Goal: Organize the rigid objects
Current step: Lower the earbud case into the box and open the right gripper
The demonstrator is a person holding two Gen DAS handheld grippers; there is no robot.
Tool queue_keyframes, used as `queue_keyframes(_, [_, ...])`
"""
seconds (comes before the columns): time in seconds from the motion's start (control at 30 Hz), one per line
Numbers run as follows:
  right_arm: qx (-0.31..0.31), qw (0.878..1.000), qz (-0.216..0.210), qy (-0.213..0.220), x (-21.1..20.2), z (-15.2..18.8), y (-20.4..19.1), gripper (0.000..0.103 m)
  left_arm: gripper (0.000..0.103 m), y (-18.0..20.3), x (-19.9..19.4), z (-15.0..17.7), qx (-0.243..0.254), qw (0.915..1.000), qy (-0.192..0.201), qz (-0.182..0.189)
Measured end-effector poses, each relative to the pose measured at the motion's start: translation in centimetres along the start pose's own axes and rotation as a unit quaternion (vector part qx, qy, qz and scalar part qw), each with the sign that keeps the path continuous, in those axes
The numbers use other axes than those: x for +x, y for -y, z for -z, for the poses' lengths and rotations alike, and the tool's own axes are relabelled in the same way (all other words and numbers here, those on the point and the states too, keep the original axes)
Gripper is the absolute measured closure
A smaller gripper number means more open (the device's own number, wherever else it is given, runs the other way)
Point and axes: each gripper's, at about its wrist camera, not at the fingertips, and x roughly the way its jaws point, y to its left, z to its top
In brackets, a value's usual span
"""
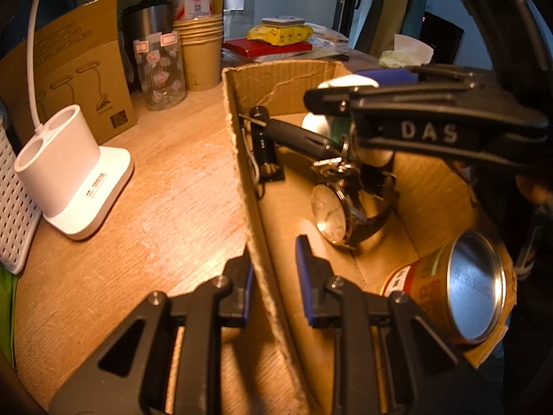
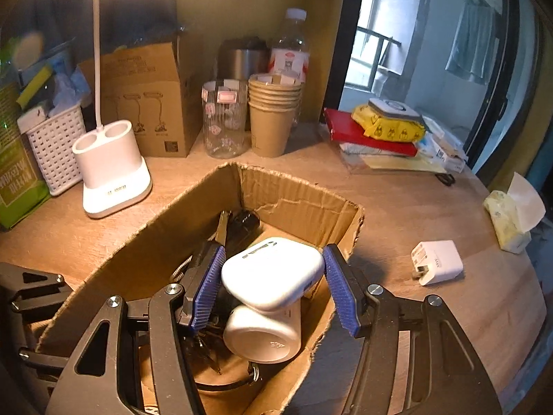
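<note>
White case (image 2: pixel 276 269) up over the box (image 2: pixel 297 193), pinched in the right gripper (image 2: pixel 273 276). Jaws part-way spread, both blue pads (image 2: pixel 207 287) pressing on its ends. Long axis running pad to pad, flat face up toward the camera. Not down yet, by the look of it: hanging just above the mug (image 2: pixel 262 335), which lies on its side directly underneath.

Over on the left, holding the box steady with the left gripper (image 1: pixel 274 273). Jaws nearly pressed together, astride the side wall, pinching the cardboard. Hard to say from that view whether the inner pad sits fully on the wall.

Now the bit that matters. Straight below the case: mug, not bare floor. Let go here and probably a landing on that rounded side, then a roll. Open floor showing toward the can (image 1: pixel 459 287) and beside the watch (image 1: pixel 342 214), so likely worth a small shift that way, or a lower release.

Looking ahead: charger (image 2: pixel 437 263) out on the desk (image 2: pixel 414 207), off to the right of the box and well apart from it. Nearer the right gripper by a long way, and the left tied up on the wall anyway.
</note>
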Motion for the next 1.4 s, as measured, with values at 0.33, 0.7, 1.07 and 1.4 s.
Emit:
queue_keyframes(0.33, [-0.006,1.0,-0.012,0.0,0.7,-0.1,0.0,0.042,0.08,-0.1,0.0,0.0,0.0,1.0,0.0,0.0])
queue_keyframes(0.7, [0.0,1.0,-0.007,-0.005,1.1,-0.2,0.2,0.042,0.08,-0.1,0.0,0.0,0.0,1.0,0.0,0.0])
queue_keyframes(1.07, [0.012,1.0,-0.01,-0.001,0.8,0.0,0.5,0.041,0.08,-0.1,0.0,0.0,0.0,1.0,0.0,0.0])
queue_keyframes(1.4, [0.012,1.0,0.013,0.022,-0.2,-0.1,1.0,0.033,0.08,-0.2,0.0,0.0,0.001,1.0,0.0,-0.001])
